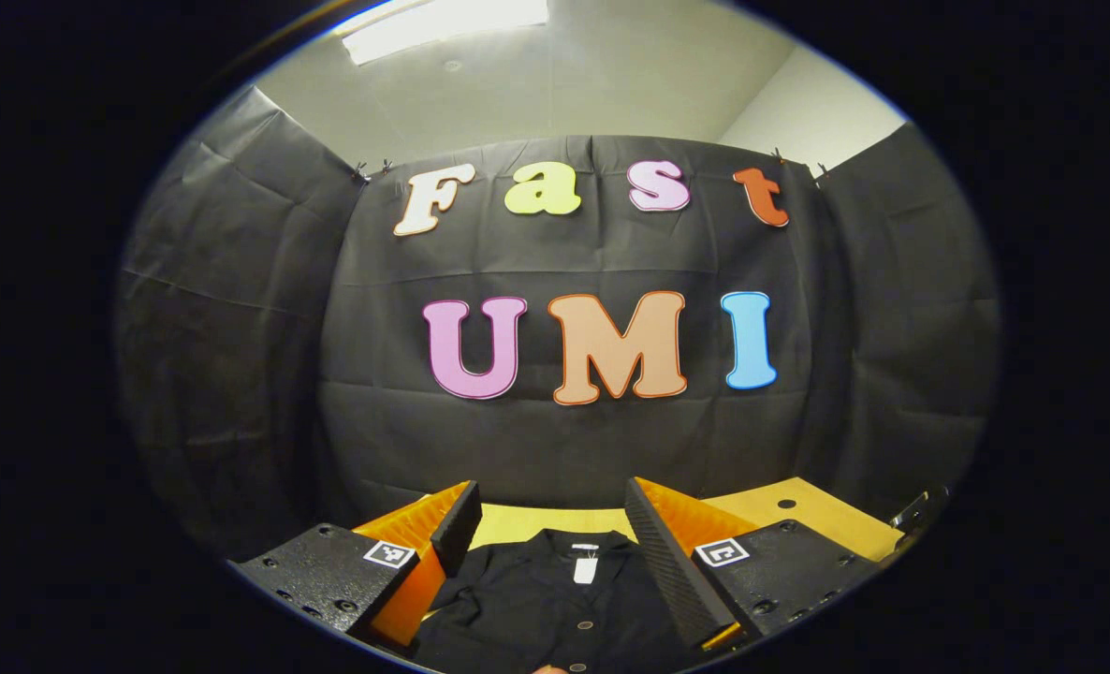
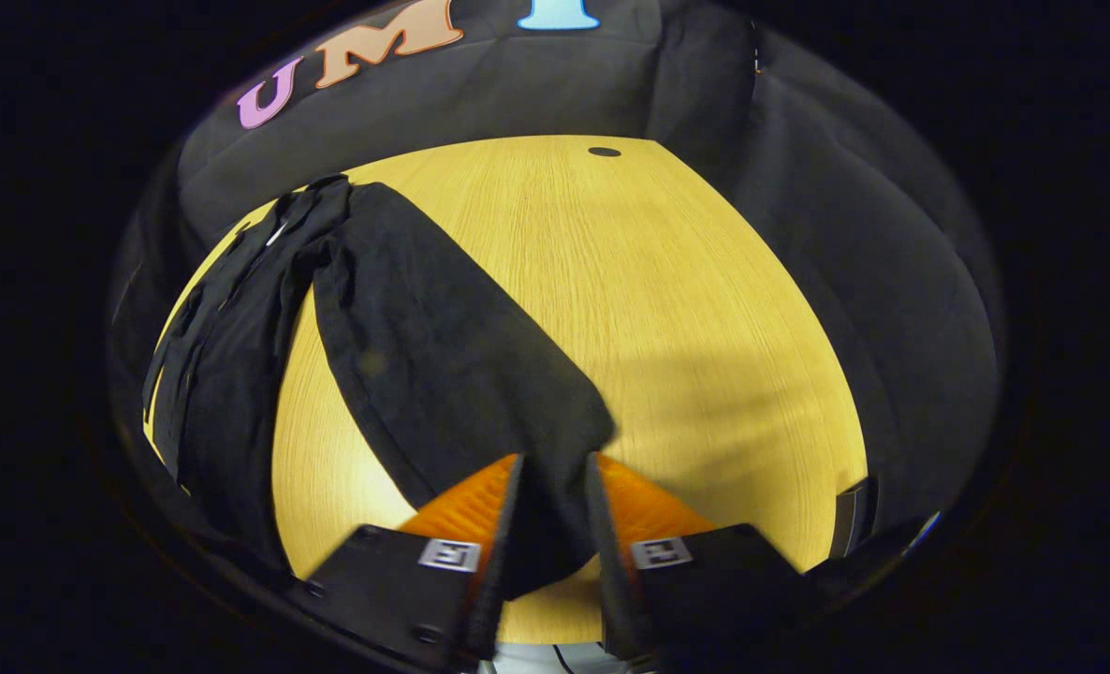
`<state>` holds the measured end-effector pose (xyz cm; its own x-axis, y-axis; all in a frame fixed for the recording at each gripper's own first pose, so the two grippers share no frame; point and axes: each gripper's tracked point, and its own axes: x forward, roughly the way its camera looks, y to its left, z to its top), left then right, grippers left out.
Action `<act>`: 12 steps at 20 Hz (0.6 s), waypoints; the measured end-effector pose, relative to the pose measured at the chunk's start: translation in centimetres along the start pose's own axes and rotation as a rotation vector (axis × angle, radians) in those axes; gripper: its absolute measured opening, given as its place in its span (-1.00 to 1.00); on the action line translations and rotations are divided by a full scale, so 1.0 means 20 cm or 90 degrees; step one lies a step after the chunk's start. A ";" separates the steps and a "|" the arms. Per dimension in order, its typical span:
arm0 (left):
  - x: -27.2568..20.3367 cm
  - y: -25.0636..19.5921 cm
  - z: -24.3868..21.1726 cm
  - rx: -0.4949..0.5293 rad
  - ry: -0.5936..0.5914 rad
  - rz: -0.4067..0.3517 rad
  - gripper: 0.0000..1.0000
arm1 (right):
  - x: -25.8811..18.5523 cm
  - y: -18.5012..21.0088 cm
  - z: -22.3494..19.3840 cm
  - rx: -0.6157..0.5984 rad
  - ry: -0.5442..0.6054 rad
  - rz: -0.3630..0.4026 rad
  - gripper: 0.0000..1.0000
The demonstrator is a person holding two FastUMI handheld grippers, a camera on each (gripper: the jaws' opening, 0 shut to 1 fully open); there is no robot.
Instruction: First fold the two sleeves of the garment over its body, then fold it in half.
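A black button-up garment [image 1: 536, 599] lies on the yellow wooden table [image 1: 798, 510], its collar and white tag facing me in the left gripper view. My left gripper [image 1: 550, 496] hovers open just above the collar area, nothing between its fingers. In the right gripper view the garment's body [image 2: 227, 356] lies bunched along the table's left side. One long black sleeve [image 2: 424, 356] stretches out from it across the table [image 2: 658, 309]. The sleeve's end sits between the narrow-set fingers of my right gripper [image 2: 555, 463], which is shut on it.
Black cloth walls surround the table on all sides. A small dark hole [image 2: 604, 151] marks the tabletop's far edge. A dark metal fitting [image 2: 854, 510] sits at the near right table edge. Bare wood spreads to the right of the sleeve.
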<state>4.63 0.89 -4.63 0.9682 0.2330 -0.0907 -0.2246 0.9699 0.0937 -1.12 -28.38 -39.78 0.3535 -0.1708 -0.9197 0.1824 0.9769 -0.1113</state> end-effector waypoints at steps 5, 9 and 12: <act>0.02 0.20 0.01 0.000 -0.008 -0.009 0.89 | -0.01 0.02 0.01 0.087 0.009 -0.051 -0.93; 0.05 0.46 0.07 0.006 -0.032 0.017 0.89 | -0.05 0.07 0.08 0.196 -0.040 -0.060 -0.94; 0.06 0.60 0.07 0.006 -0.034 0.035 0.84 | -0.17 0.13 0.30 0.241 -0.125 -0.049 -0.94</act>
<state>3.20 12.59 -2.19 0.9590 0.2814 -0.0329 -0.2765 0.9551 0.1067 3.60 -26.04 -34.77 0.4865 -0.2987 -0.8210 0.5259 0.8505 0.0022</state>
